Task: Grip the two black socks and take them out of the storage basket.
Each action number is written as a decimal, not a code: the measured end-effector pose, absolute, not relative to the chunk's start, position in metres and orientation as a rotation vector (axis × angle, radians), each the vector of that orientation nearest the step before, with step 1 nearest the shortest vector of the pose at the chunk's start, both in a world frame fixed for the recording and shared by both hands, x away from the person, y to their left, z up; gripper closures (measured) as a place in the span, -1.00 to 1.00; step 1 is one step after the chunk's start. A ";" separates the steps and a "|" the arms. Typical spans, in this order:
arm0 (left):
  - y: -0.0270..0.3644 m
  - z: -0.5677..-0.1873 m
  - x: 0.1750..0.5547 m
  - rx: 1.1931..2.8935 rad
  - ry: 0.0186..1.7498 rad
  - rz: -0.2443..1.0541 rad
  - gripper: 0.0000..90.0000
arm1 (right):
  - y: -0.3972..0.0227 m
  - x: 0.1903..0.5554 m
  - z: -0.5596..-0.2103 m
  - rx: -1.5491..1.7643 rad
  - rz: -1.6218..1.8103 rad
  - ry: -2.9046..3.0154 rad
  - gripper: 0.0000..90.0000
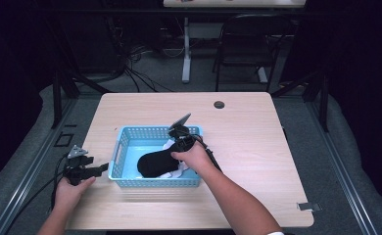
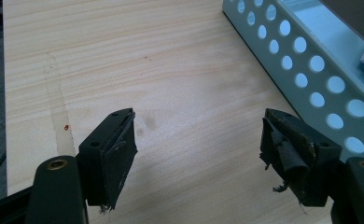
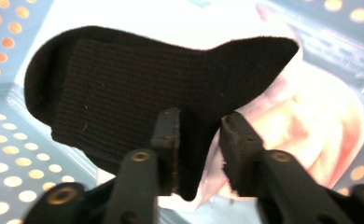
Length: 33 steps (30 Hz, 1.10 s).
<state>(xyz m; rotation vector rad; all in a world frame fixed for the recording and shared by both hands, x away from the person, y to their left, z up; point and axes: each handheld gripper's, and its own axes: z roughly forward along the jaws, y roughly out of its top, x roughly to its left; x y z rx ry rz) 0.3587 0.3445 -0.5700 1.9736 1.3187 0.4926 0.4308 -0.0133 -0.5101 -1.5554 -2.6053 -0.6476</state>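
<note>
While the right gripper (image 3: 199,140) closes on the lower edge of the black sock (image 3: 138,88), jaws nearly together with fabric between, the grasp step looks in hand. Sock lies in the blue basket (image 1: 123,142), on top of white cloth (image 1: 179,169), at about 6 o'clock of table centre. Left gripper (image 2: 196,154) rests on the table (image 1: 248,142) at the basket's 9 o'clock, jaws wide apart, holding nothing. Next move likely calls for a firm pinch, then a straight lift clear of the basket rim without dragging the white cloth.
</note>
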 end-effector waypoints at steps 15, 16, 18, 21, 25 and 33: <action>0.344 -0.570 0.359 1.977 1.318 0.494 -0.41 | -0.010 0.411 -0.479 -1.473 -0.863 -2.689 0.92; 0.344 -0.570 0.359 1.977 1.318 0.494 -0.41 | -0.011 0.411 -0.477 -1.465 -0.882 -2.690 0.92; 0.344 -0.570 0.359 1.977 1.319 0.494 -0.41 | -0.010 0.409 -0.474 -1.475 -0.908 -2.675 0.92; 0.344 -0.570 0.359 1.977 1.319 0.494 -0.41 | -0.011 0.406 -0.466 -1.453 -0.943 -2.679 0.92; 0.344 -0.570 0.359 1.977 1.319 0.494 -0.41 | -0.011 0.403 -0.455 -1.436 -0.975 -2.689 0.92; 0.344 -0.570 0.359 1.977 1.318 0.493 -0.41 | -0.011 0.396 -0.433 -1.411 -1.055 -2.689 0.92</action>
